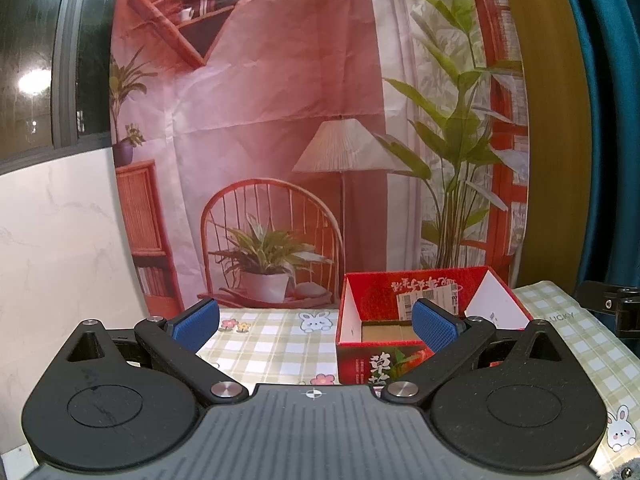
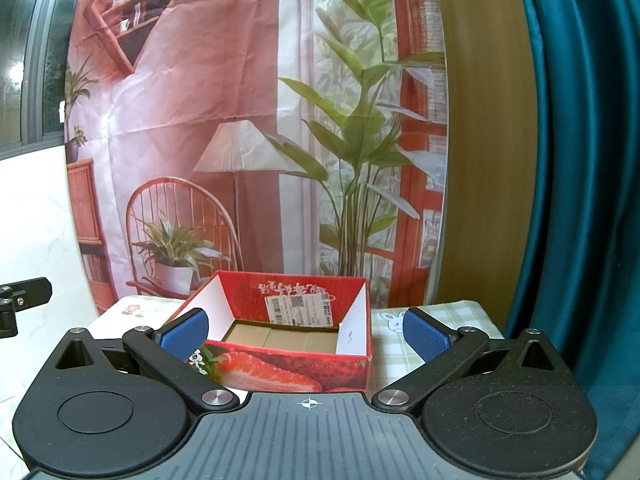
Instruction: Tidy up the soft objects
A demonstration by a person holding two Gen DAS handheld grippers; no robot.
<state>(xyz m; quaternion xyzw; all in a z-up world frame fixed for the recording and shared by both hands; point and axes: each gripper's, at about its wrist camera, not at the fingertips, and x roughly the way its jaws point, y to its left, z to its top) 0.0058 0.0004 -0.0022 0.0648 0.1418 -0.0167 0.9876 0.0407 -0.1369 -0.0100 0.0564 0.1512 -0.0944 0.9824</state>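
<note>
**poster1:** Soft objects? Can't spot a single one in either wrist view, so I can't say where they are. All I see ahead is the red box (image 2: 296, 336), open-topped and bare inside, sitting on the counter (image 1: 272, 344) with its checked cloth.

**poster2:** Same here. Left claw (image 1: 316, 324) is spread wide with nothing between the blue pads (image 1: 434, 330), box just ahead and off to its right. Right claw (image 2: 306, 330) is released too, box straight ahead of it.

**poster1:** My worry: both claws sit low and close to that box. It looks like light cardboard, so a careless swing could probably shove it along the cloth or tip it.

**poster2:** Also the two claws are near each other; each view shows a black bracket at its edge, maybe the other claw's. Crossing paths could clash.
</note>
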